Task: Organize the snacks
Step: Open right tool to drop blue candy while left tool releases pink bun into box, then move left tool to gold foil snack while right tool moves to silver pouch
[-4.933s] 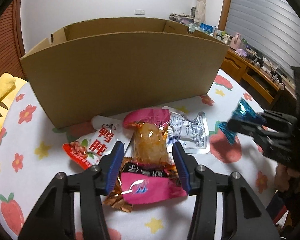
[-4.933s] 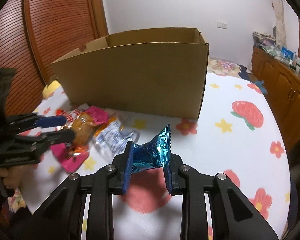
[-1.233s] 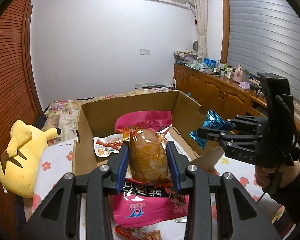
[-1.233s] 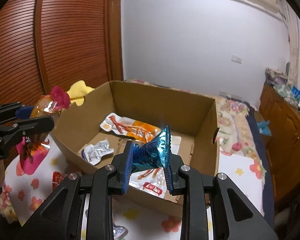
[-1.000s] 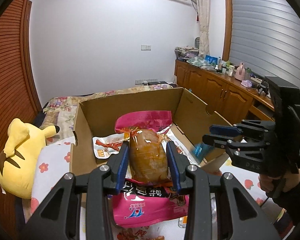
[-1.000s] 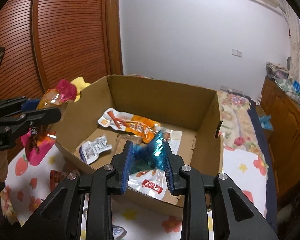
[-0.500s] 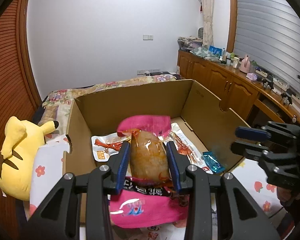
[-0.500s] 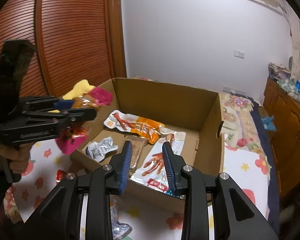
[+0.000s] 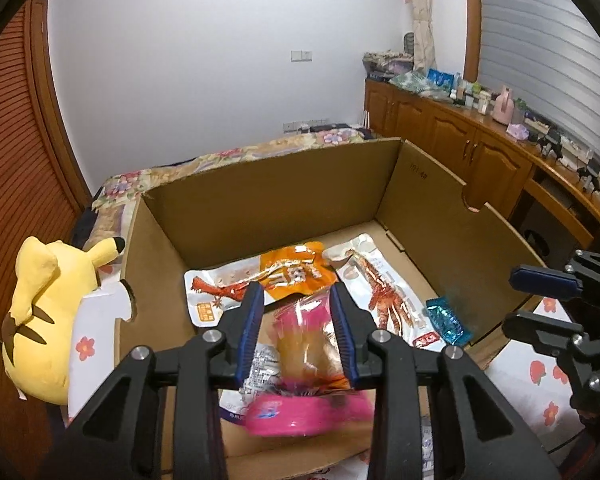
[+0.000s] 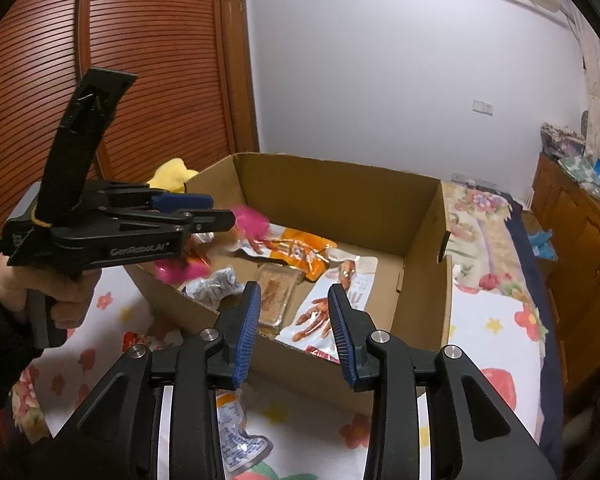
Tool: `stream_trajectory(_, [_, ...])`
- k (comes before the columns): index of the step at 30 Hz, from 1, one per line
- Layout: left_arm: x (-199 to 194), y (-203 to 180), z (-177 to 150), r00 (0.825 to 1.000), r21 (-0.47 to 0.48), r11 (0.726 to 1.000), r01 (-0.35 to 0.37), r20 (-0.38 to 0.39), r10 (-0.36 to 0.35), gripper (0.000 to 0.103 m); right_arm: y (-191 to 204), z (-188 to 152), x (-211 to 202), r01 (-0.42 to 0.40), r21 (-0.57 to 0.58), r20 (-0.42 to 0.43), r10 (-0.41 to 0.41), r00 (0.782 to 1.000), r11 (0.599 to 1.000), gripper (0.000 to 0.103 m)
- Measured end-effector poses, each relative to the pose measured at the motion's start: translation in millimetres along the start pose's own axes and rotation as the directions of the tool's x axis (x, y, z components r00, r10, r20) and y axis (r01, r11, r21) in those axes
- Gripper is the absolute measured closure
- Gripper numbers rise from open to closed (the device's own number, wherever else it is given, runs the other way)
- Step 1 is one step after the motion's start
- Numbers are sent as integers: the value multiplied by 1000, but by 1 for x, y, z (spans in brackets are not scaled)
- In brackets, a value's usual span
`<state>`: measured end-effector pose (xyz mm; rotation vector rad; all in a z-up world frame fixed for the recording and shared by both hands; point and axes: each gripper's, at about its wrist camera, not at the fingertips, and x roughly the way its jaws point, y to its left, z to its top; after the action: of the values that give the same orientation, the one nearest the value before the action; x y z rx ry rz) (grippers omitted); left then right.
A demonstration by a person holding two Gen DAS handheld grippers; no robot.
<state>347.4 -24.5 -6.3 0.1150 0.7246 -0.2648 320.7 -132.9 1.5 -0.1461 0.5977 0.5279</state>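
Note:
My left gripper hangs over the open cardboard box, jaws closing. The pink snack packet is between its pads, blurred, with its crinkled top low at the fingertips. In the right wrist view this left gripper reaches in over the box's left wall with the pink packet. My right gripper stands at the near wall of the box, jaws opening with nothing between them. The blue foil packet lies on the box floor by the right wall. My right gripper is just outside that wall.
An orange packet, a white chicken-feet packet, a silver packet and a brown bar lie in the box. A silver packet lies on the flowered tablecloth. A yellow plush toy sits to the left.
The right gripper let go of the blue packet, which dropped into the box, and its jaws widened. The left gripper moved forward over the box; the pink packet slid lower between its pads.

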Motion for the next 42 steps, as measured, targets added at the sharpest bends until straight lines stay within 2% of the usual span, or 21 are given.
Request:
stream_trajectory(11, [-8,-3,-6,1000,11,1000,14,9,-14,70,1,-5,-3,1,4,-8,-1,1000,1000,65])
stream_trajectory(21, [-52,-9,-27,997,8,999,47,59,-47,67,21,-12,-26,2,-1,-7,-2,1000,1000,61])
stream_trajectory(28, [-85,-16,-60,995,30,998,61,82,-64,64,47,-32,-43,5,-1,-15,-5,1000,1000,51])
stream_trajectory(33, [-91,-15,-93,996,34,997,68,57,-70,63,60,-51,-43,3,16,-32,-3,999,1000,49])
stream_trajectory(42, [-64,-15,-148,996,13,997,78,-50,-77,60,61,-83,-25,27,59,-103,-21,994,998,48])
